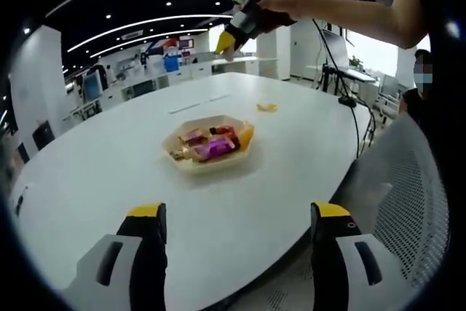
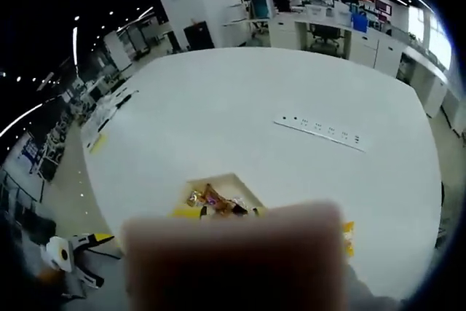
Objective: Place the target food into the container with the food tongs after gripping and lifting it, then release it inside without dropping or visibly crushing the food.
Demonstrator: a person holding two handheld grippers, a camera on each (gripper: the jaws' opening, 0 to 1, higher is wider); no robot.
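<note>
Broadly, the white table [image 1: 109, 165] carries a tray [image 1: 209, 143] of wrapped snacks near its middle. Raised above its far edge, the right gripper [image 1: 231, 38] is visible; the tongs' state cannot be told. Left gripper [image 1: 240, 216] gapes, empty.

Big blurry pinkish shape [image 2: 237, 256] hiding the near side of the food tray [image 2: 218, 187], snacks in the tray [image 2: 218, 203] too small to name, right gripper's [image 1: 234, 34] jaw gap too small to tell
</note>
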